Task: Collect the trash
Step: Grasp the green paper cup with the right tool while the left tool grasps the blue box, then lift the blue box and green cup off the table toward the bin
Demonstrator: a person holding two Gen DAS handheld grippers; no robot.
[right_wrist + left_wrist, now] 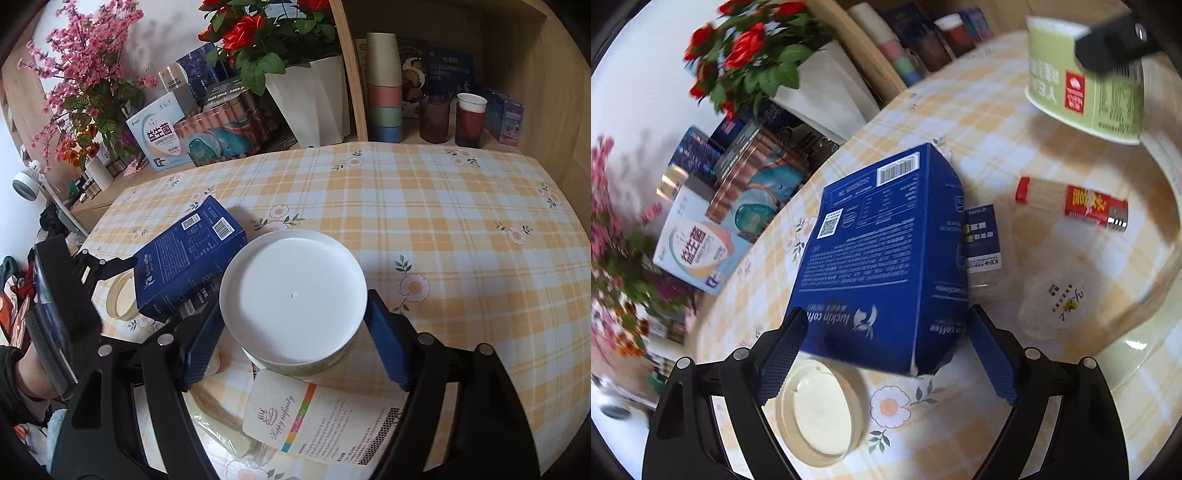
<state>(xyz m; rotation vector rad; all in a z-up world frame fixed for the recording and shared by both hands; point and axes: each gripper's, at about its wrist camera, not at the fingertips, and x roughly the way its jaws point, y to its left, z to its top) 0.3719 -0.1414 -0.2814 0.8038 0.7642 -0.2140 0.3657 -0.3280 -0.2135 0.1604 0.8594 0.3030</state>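
Note:
A blue coffee box [879,251] lies tilted on the checked tablecloth [997,122], one end propped on other litter. My left gripper [886,317] is shut on its near end, a pad against each side. Up at the right, a green paper bowl [1086,92] hangs above the table. The right wrist view shows that bowl's white round face [291,291], and my right gripper [293,332] is shut on its sides. The blue box [188,258] sits just left of the bowl there.
A red stick packet [1071,203], a small blue card [982,240], a clear plastic lid [1056,306] and a round cream lid [820,410] lie around the box. A printed card [317,424] lies under the bowl. Flower pots [310,96], boxes and stacked cups [384,88] line the far edge.

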